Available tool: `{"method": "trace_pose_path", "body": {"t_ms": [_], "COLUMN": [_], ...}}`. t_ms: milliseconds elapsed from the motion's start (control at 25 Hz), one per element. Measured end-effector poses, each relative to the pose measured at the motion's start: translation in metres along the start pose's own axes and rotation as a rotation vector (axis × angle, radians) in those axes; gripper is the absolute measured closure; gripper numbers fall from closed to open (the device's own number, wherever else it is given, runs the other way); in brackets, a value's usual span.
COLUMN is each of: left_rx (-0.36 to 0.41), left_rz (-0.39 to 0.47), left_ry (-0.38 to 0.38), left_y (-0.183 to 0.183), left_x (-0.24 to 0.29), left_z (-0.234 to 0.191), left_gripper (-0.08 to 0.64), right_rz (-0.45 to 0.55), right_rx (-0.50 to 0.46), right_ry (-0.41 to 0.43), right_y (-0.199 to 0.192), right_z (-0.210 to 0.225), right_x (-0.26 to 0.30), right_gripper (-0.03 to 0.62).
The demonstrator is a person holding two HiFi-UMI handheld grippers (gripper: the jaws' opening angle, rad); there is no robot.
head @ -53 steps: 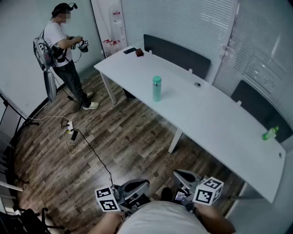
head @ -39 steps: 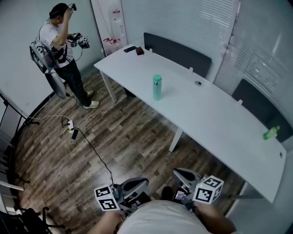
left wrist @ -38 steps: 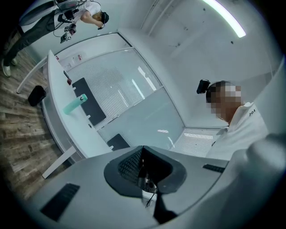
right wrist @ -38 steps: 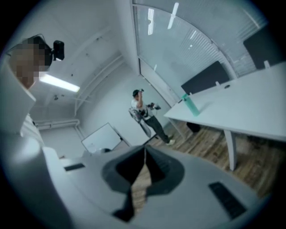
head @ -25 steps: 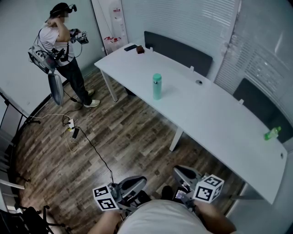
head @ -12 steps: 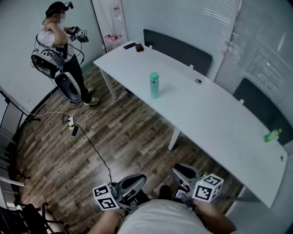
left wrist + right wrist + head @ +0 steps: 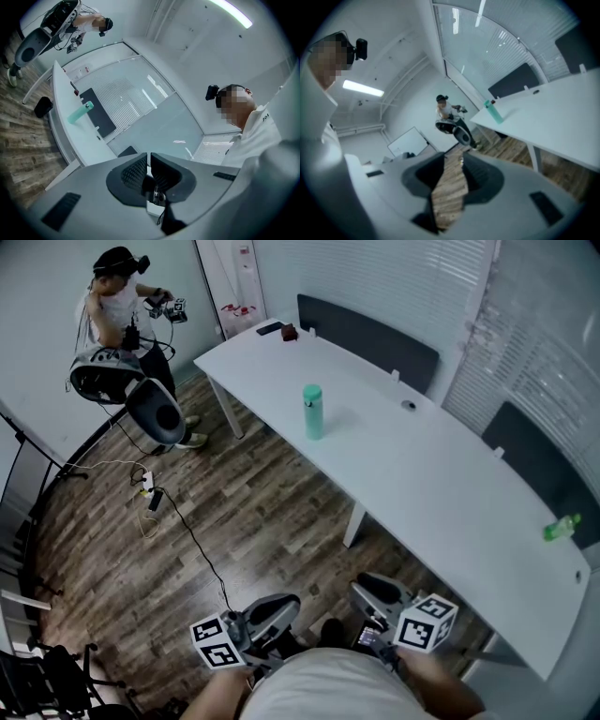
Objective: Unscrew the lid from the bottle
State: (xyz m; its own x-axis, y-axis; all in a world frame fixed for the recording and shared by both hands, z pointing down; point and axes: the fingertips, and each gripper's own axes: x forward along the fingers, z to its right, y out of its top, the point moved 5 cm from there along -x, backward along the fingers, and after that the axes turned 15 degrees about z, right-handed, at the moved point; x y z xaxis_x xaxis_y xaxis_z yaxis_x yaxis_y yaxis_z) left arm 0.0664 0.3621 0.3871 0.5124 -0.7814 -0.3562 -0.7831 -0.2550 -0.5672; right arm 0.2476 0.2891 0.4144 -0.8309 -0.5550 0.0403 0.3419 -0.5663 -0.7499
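Note:
A teal bottle (image 7: 312, 412) with its lid on stands upright on the long white table (image 7: 441, 493), far from both grippers. It also shows small in the left gripper view, the bottle (image 7: 78, 113), and in the right gripper view, the bottle (image 7: 493, 111). My left gripper (image 7: 274, 607) is low by my body, its jaws shut with nothing in them (image 7: 148, 159). My right gripper (image 7: 373, 591) is beside it; its jaws have just been opening and stand apart with only floor showing between them (image 7: 453, 157).
A small green bottle (image 7: 561, 527) lies at the table's right end. A phone (image 7: 271, 329) and a small red thing (image 7: 290, 332) sit at the far end. Dark chairs (image 7: 370, 334) stand behind the table. Another person (image 7: 117, 301) stands far left; a cable (image 7: 187, 531) crosses the wood floor.
The view has drifted, so the table and bottle sit a little further left. The person at the far left has shifted, with a grey chair-like thing now beside them. Both grippers stay low.

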Motion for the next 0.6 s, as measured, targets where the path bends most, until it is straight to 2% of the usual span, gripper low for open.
{"method": "trace_pose_path", "body": {"t_ms": [600], "left_rx": [0.008], "left_rz": [0.004], "left_ry": [0.014], "left_y": [-0.008], "left_x": [0.025], "left_z": [-0.004], "left_gripper": [0.540], "right_rz": [-0.024], "right_rx": [-0.007], "right_ry": [0.041], "right_y": [0.015], "right_z": [0.017], "right_x": [0.007], "right_gripper": [0.469]}}
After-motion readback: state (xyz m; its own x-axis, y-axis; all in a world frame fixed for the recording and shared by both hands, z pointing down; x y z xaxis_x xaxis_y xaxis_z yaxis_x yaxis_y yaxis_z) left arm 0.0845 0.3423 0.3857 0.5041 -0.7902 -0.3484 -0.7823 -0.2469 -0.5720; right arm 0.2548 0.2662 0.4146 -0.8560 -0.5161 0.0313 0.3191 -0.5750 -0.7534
